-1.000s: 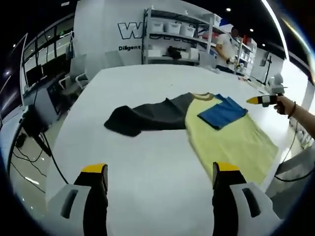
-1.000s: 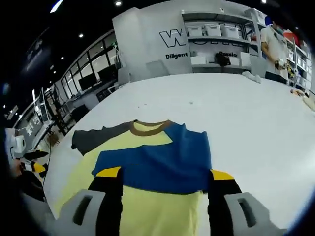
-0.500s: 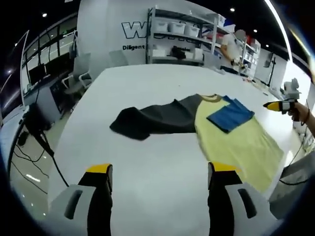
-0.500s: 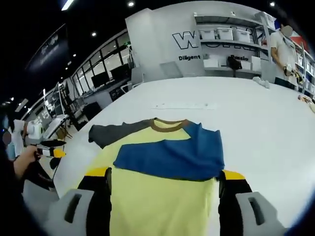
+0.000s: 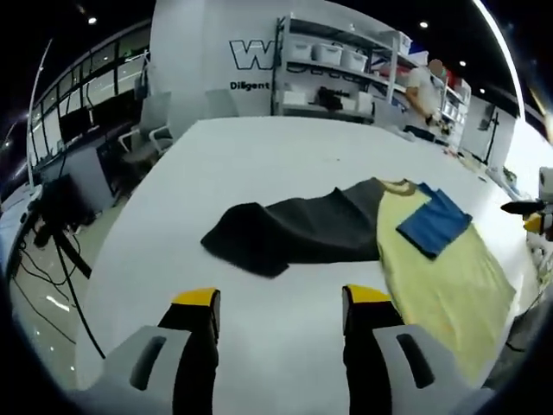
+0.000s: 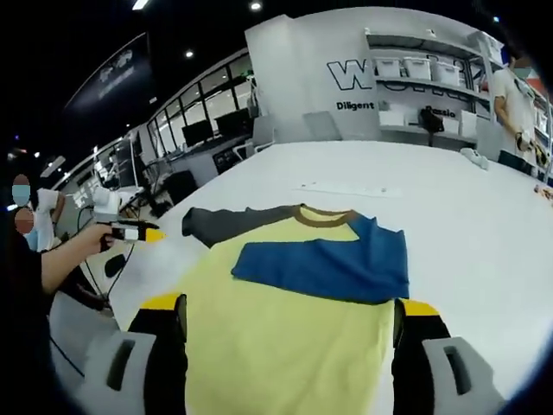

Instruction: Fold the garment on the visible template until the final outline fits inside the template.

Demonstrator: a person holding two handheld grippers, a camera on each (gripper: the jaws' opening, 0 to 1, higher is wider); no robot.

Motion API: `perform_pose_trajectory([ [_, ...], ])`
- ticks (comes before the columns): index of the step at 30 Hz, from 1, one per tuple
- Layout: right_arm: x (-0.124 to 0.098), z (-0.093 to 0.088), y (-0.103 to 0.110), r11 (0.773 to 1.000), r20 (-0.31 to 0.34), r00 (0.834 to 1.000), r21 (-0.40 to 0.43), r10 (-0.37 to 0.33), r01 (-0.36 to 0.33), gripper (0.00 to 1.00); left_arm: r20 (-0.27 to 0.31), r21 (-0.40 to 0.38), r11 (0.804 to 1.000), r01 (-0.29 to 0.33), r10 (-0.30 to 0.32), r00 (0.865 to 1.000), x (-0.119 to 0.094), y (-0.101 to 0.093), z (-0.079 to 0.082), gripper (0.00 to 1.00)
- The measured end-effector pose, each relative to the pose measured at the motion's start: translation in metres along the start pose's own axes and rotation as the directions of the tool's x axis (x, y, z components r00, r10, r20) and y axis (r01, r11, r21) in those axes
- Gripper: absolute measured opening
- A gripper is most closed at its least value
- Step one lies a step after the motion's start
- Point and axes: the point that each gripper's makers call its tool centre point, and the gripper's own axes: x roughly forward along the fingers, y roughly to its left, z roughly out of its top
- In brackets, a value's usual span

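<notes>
Garment lies flat on the white tabletop, its yellow body spread out. The blue sleeve is already folded across the chest, while the dark grey sleeve stretches out to the side, so I'd judge the folding barely started. Left hand-held gripper and right hand-held gripper both hover spread, pinching nothing. I can't make out any template outline; the hem is cut off.
</notes>
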Motion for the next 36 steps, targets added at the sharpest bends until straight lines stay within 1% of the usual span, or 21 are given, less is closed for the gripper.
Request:
perform_pose_trajectory([
  [3,-0.003,-0.001,0.003,1.0,0.002,1.0,-0.008,0.005,-0.005,0.99,0.013,-0.008,1.0,0.001,-0.001,1.0,0.012,0.0,0.006,0.53],
  [5,-0.006,-0.001,0.006,1.0,0.001,1.0,-0.011,0.016,-0.016,0.98,0.0,-0.005,1.0,0.0,0.0,1.0,0.018,0.001,0.005,0.5],
  [8,-0.009,-0.001,0.009,1.0,0.006,1.0,-0.015,0.025,-0.024,0.99,-0.004,0.012,1.0,-0.009,0.009,1.0,0.027,0.003,0.004,0.45],
  [10,-0.01,-0.003,0.011,0.999,-0.003,1.0,-0.017,0.03,-0.03,0.99,-0.014,0.005,1.0,-0.014,0.014,1.0,0.032,0.006,0.002,0.41],
  [11,-0.01,-0.004,0.012,0.999,-0.006,0.999,-0.021,0.032,-0.032,0.99,-0.023,-0.011,1.0,-0.019,0.018,1.0,0.034,0.008,0.0,0.4],
  [15,-0.012,-0.006,0.016,0.999,-0.012,0.999,-0.027,0.041,-0.041,0.99,-0.018,-0.017,1.0,-0.022,0.021,1.0,0.041,0.01,0.002,0.37],
  [21,-0.011,-0.008,0.017,0.999,-0.014,0.999,-0.017,0.038,-0.039,0.97,-0.036,-0.031,0.999,-0.034,0.033,0.999,0.052,0.014,-0.001,0.29],
  [23,-0.012,-0.008,0.016,0.999,-0.013,0.999,-0.013,0.035,-0.035,0.97,-0.043,-0.023,0.999,-0.035,0.034,0.998,0.055,0.014,-0.003,0.23],
  [26,-0.012,-0.006,0.015,0.999,-0.005,1.0,-0.016,0.029,-0.029,0.97,-0.052,-0.039,0.999,-0.024,0.022,0.998,0.058,0.012,-0.005,0.12],
  [28,-0.012,-0.006,0.015,0.999,-0.005,1.0,-0.015,0.029,-0.029,0.97,-0.056,-0.045,0.999,-0.025,0.023,0.998,0.06,0.012,-0.006,0.1],
  [32,-0.011,-0.009,0.012,1.0,-0.012,1.0,-0.013,0.017,-0.017,0.96,-0.057,-0.05,0.998,-0.04,0.037,0.998,0.065,0.013,-0.006,0.08],
  [34,-0.011,-0.01,0.012,1.0,-0.015,1.0,-0.018,0.017,-0.017,0.96,-0.055,-0.055,0.998,-0.044,0.041,0.998,0.065,0.013,-0.005,0.04],
  [36,-0.01,-0.011,0.014,1.0,-0.013,1.0,-0.014,0.021,-0.021,0.96,-0.062,-0.063,0.997,-0.042,0.038,0.997,0.064,0.016,-0.006,0.03],
])
